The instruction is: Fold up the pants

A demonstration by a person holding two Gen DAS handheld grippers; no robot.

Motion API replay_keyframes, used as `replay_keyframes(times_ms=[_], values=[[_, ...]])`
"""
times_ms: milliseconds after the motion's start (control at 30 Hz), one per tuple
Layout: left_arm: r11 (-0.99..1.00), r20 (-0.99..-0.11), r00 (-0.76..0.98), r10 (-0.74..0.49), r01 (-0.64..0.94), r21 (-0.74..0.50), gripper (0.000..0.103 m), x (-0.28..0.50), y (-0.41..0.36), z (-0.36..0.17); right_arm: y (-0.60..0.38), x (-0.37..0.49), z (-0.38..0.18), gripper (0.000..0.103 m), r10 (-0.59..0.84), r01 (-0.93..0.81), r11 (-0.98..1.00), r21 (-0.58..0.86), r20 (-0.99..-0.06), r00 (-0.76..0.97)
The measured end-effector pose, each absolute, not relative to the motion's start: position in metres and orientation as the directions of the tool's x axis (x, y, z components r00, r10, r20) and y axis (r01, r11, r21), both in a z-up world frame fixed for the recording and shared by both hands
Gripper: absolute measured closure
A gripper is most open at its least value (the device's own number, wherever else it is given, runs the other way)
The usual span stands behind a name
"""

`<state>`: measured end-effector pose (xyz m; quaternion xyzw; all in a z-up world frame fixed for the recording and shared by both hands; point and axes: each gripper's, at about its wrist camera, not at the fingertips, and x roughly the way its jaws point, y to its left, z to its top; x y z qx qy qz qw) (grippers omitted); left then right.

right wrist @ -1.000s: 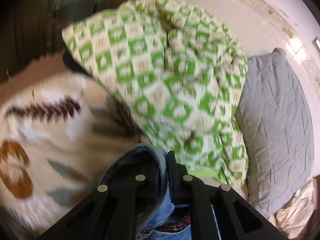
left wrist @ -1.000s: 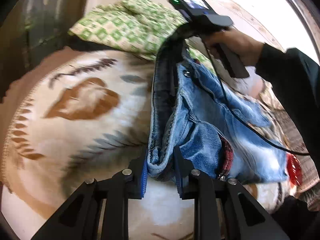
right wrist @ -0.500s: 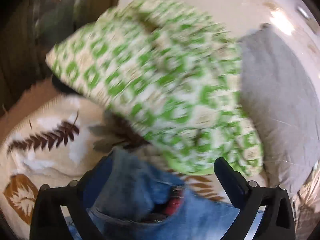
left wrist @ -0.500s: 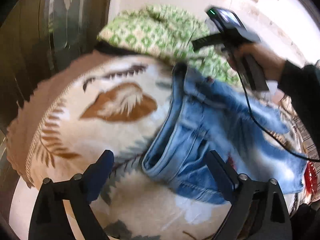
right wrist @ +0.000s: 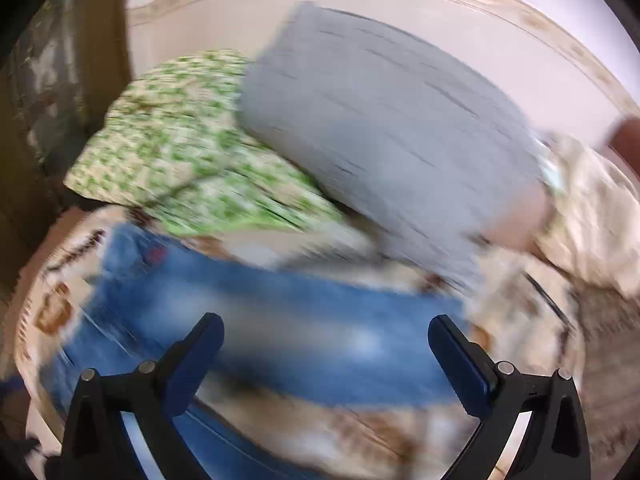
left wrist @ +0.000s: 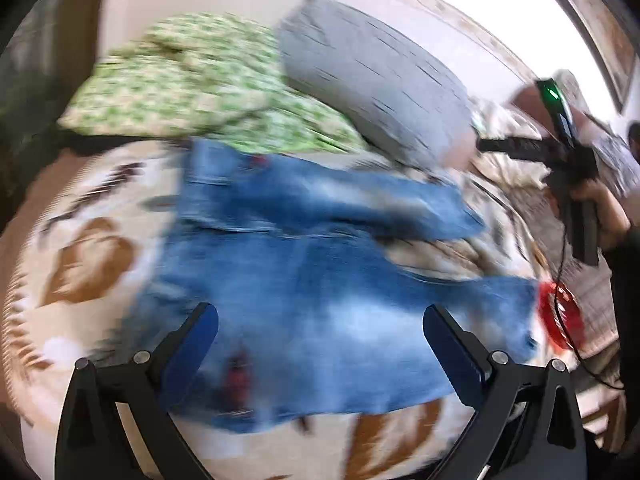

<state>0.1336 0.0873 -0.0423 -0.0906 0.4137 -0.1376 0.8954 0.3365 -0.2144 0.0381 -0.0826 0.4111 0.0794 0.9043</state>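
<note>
On the bed, nearest each lens, the left claw (left wrist: 320, 344) and right claw (right wrist: 326, 354) are both spread wide, gripping nothing. Beyond them the blue pants (left wrist: 304, 280) lie on the leaf-patterned blanket (left wrist: 84, 264), apparently legs apart, though blurred. Farther back rest a green checked pillow (right wrist: 180, 148) and grey pillow (right wrist: 384, 128).

1. I can read no text, label, brand, number or sign in either of my wrist views; both are smeared by motion blur.
2. The jeans (left wrist: 304, 280) lying on the patterned blanket (left wrist: 80, 264) show only a small red patch near the waistband, too blurred for me to read.
3. The device on my right gripper (left wrist: 560, 136) shows a green light, with no legible characters around it.
4. The green checked pillow (right wrist: 180, 152) and the grey pillow (right wrist: 380, 128) carry pattern only, no lettering.
</note>
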Motion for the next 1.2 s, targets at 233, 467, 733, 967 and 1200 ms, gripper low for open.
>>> replay_keyframes(times_ms=[233,467,733,967,1200], values=[[0.895,-0.757,0.499,-0.423,0.363,-0.26,0.001,0.166,-0.017,-0.047,-0.364,0.255,0.002,0.0,0.028,-0.057,0.998,-0.006,-0.817,0.575],[0.879,-0.797,0.452,-0.399,0.437,-0.192,0.001,0.171,-0.084,-0.059,-0.43,0.196,-0.04,0.0,0.028,0.029,0.998,0.051,-0.856,0.516],[0.911,-0.801,0.492,-0.342,0.382,-0.154,0.001,0.191,-0.07,-0.047,-0.426,0.208,-0.036,0.0,0.054,0.024,0.996,0.081,-0.833,0.551],[0.918,-0.801,0.519,-0.298,0.386,-0.091,0.001,0.246,-0.059,-0.021,-0.407,0.26,-0.016,0.0,0.084,-0.007,0.995,0.097,-0.824,0.56],[0.921,-0.797,0.524,-0.301,0.376,-0.101,0.001,0.275,-0.059,-0.015,-0.4,0.293,-0.009,0.0,0.096,0.001,0.993,0.118,-0.813,0.574]])
